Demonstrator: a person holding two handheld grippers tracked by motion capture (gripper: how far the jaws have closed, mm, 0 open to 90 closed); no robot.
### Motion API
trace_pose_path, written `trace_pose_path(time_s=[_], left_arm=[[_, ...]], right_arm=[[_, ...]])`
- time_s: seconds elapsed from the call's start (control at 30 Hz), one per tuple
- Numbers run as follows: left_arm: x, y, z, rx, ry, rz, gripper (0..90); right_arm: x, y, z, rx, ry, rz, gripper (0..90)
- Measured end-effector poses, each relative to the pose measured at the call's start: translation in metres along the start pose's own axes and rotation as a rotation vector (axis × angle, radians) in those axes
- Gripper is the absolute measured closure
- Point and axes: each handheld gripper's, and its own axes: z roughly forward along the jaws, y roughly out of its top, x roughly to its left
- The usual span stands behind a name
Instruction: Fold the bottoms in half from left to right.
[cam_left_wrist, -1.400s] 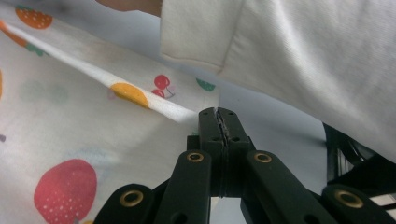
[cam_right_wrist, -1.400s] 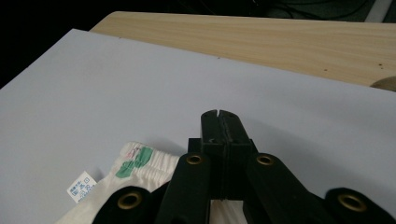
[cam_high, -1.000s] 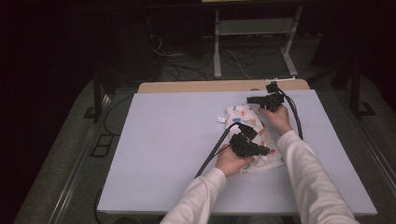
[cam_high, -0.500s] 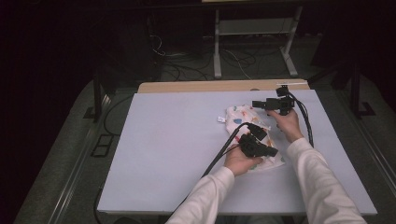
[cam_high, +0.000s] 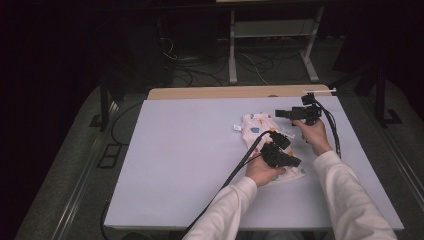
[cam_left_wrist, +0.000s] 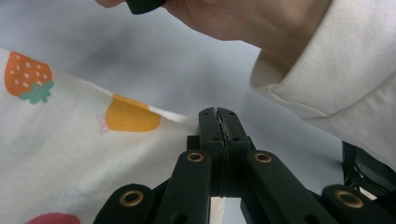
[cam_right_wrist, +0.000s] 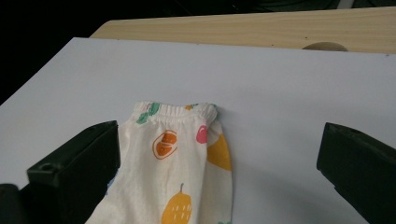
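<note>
A small white garment (cam_high: 265, 142) printed with fruit lies flat on the white table (cam_high: 190, 165), right of its middle. In the right tool view its gathered elastic hem (cam_right_wrist: 175, 112) points toward the table's far edge, with a strawberry, a pear and orange shapes on the cloth.

The left tool (cam_high: 292, 161) lies low over the near end of the garment. In its own view the jaws are pressed together on a corner of the cloth, just beside an orange fruit print (cam_left_wrist: 128, 115). The person's left hand (cam_high: 262, 170) grips the tool from the near side, and a black cable (cam_high: 235, 172) trails back across the table.

The right tool (cam_high: 281, 113) hangs just past the far end of the garment, above the table. Its jaws have just been opening and now stand spread wide, nothing between them, the hem below and apart from both. A wooden strip (cam_high: 225, 92) runs along the table's far edge.
</note>
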Motion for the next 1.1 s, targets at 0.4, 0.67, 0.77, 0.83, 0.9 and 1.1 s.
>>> trace_pose_path(time_s=[0.4,0.67,0.77,0.83,0.9,1.1], left_arm=[[0.002,0.003,0.013,0.018,-0.004,-0.008,89.4],[0.003,0.001,0.012,-0.002,-0.014,-0.044,60.5],[0.002,0.000,0.006,-0.011,0.015,-0.035,41.6],[0.002,0.000,0.001,-0.018,0.017,-0.035,33.5],[0.003,-0.001,-0.006,-0.034,0.024,-0.033,27.1],[0.008,0.000,-0.025,-0.079,0.080,-0.019,10.1]], right_arm=[[0.003,-0.001,-0.007,0.017,-0.004,-0.024,0.0],[0.004,-0.006,-0.008,0.027,-0.003,-0.030,0.0],[0.004,-0.008,-0.009,0.028,-0.005,-0.034,0.0],[0.004,-0.009,-0.010,0.025,-0.006,-0.034,0.0],[0.004,-0.009,-0.012,0.023,-0.008,-0.034,0.0],[0.006,-0.009,-0.016,0.012,-0.005,-0.038,0.0]])
